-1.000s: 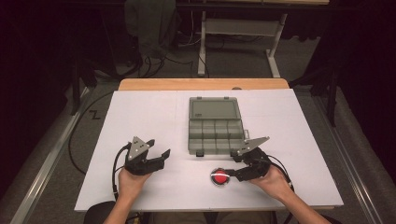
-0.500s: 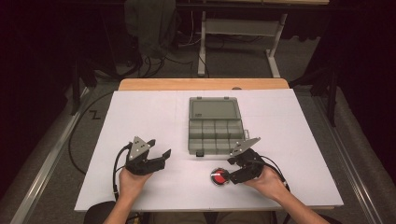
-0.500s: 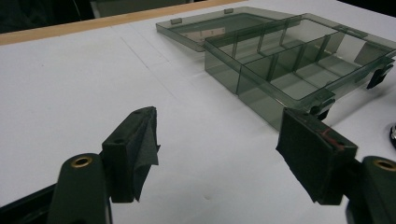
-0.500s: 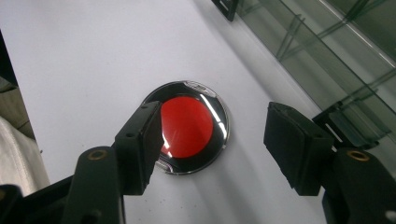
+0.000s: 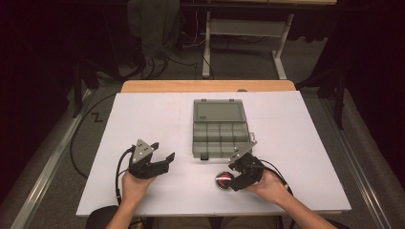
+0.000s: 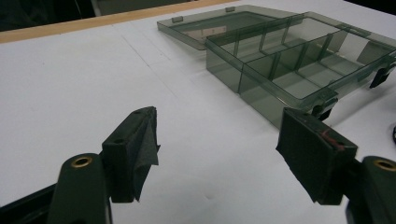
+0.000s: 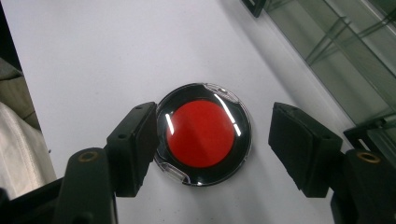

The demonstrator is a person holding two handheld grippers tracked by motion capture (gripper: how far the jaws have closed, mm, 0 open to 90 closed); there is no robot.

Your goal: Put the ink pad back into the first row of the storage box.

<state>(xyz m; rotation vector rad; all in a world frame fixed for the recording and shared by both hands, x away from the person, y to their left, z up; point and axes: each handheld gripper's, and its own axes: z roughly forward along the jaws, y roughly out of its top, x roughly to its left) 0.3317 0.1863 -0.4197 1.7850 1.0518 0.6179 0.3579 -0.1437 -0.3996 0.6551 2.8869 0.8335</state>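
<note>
Right gripper points down at a round red compact, its jaws spread wide and just opened further; the compact lies flat on the white table between them, one pad at its rim, the other clear of it, so nothing is gripped. In the high view the compact sits just in front of the open grey organizer box, near its front right corner. Left gripper rests well to the left of the box, jaws wide apart and empty.
</note>
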